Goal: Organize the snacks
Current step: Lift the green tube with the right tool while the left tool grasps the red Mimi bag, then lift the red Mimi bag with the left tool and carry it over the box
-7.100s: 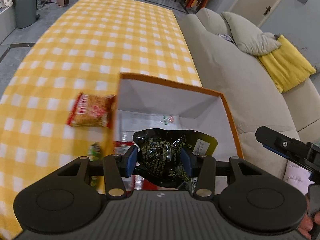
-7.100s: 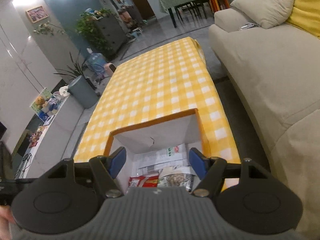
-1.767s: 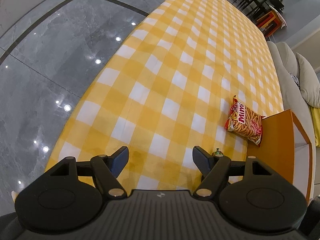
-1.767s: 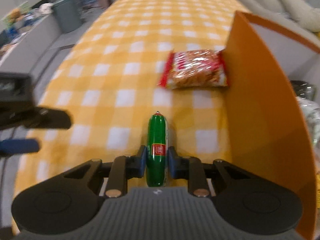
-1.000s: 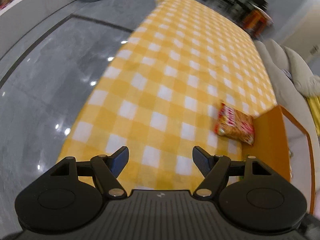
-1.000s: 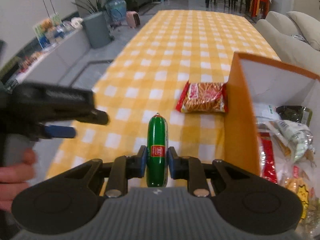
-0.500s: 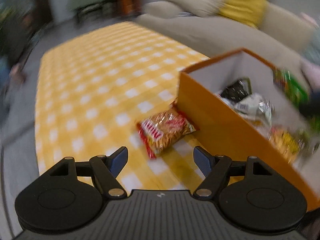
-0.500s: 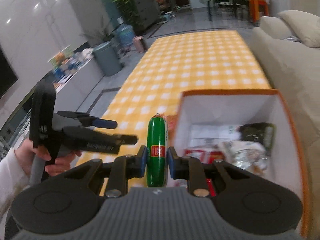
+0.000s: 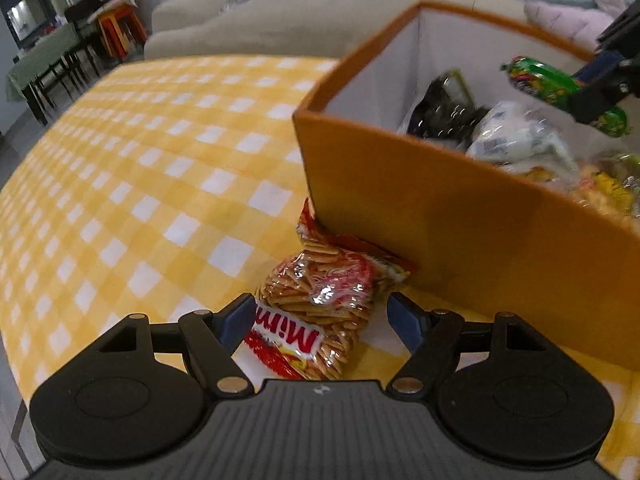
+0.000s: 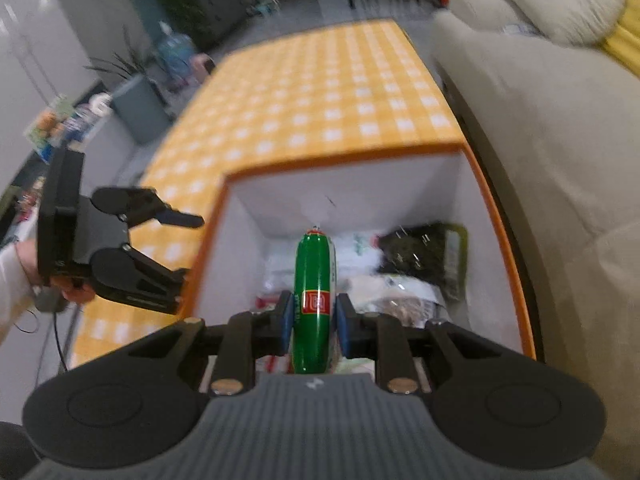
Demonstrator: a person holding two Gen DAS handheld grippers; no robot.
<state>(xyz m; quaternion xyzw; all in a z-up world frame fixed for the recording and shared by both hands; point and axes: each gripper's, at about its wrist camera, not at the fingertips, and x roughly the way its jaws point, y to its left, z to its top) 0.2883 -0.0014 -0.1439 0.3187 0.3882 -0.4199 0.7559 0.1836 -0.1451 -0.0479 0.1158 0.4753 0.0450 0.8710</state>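
My right gripper (image 10: 310, 322) is shut on a green sausage stick (image 10: 314, 280) with a red label, held above the inside of the orange box (image 10: 340, 162). The same sausage (image 9: 560, 90) shows over the box (image 9: 440, 208) in the left wrist view. Several snack packets (image 9: 516, 144) lie in the box. My left gripper (image 9: 322, 314) is open, its blue pads (image 9: 236, 316) on either side of a red bag of stick snacks (image 9: 324, 296) that lies on the yellow checked tablecloth (image 9: 140, 168) against the box's outer wall. The pads do not press on the bag.
A beige sofa (image 10: 560, 140) with cushions runs along the table's far side, close behind the box. A grey bin (image 10: 140, 108), plants and a water bottle stand on the floor beyond the table's end. A hand (image 10: 76, 294) holds the left gripper beside the box.
My left gripper swung round and came down over the red snack bag beside the box. My right gripper carried the green sausage from over the tablecloth to above the box's inside.
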